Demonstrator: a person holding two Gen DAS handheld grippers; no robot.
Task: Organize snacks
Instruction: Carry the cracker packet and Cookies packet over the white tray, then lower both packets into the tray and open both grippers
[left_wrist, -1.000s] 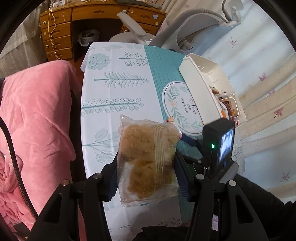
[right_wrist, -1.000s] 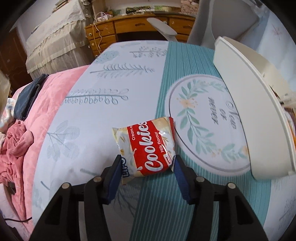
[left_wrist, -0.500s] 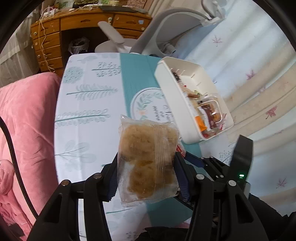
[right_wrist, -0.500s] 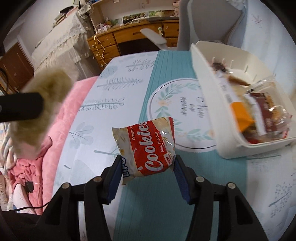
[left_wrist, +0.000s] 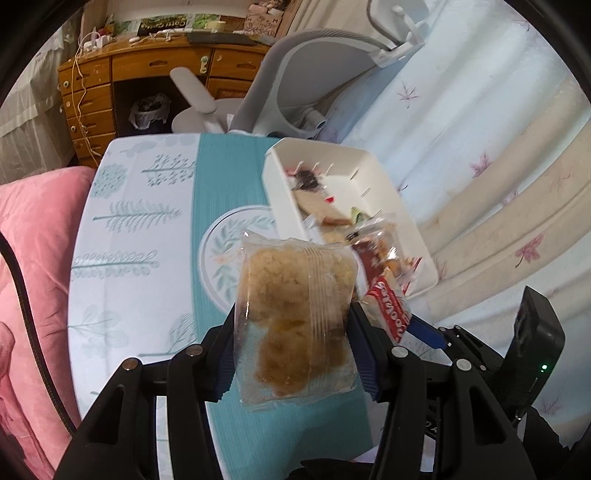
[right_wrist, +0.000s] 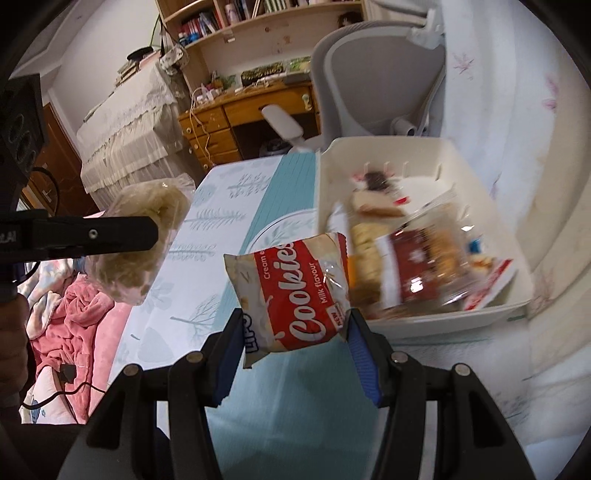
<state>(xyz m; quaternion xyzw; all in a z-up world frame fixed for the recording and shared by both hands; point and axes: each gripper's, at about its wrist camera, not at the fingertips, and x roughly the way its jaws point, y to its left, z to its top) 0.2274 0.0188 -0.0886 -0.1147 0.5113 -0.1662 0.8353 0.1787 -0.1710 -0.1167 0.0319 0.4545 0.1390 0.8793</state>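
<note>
My left gripper (left_wrist: 293, 354) is shut on a clear packet of brown crumbly cake (left_wrist: 293, 317), held above the table. My right gripper (right_wrist: 293, 354) is shut on a red and white cream cookies packet (right_wrist: 291, 291), also lifted, just left of the white snack bin (right_wrist: 472, 173). The bin (left_wrist: 280, 188) holds several wrapped snacks. In the left wrist view the cookies packet (left_wrist: 389, 308) shows to the right of the cake packet. In the right wrist view the left gripper (right_wrist: 92, 236) with the cake packet (right_wrist: 144, 236) is at the left.
The table has a white and teal leaf-print cloth (left_wrist: 140, 236). A pink blanket (left_wrist: 26, 258) lies at its left edge. A grey office chair (right_wrist: 380, 85) and a wooden desk (left_wrist: 122, 85) stand beyond the far end. A pale curtain (left_wrist: 480, 147) hangs on the right.
Both grippers have risen and swung right toward the white bin with their packets. The bin's inside now shows in both views.
</note>
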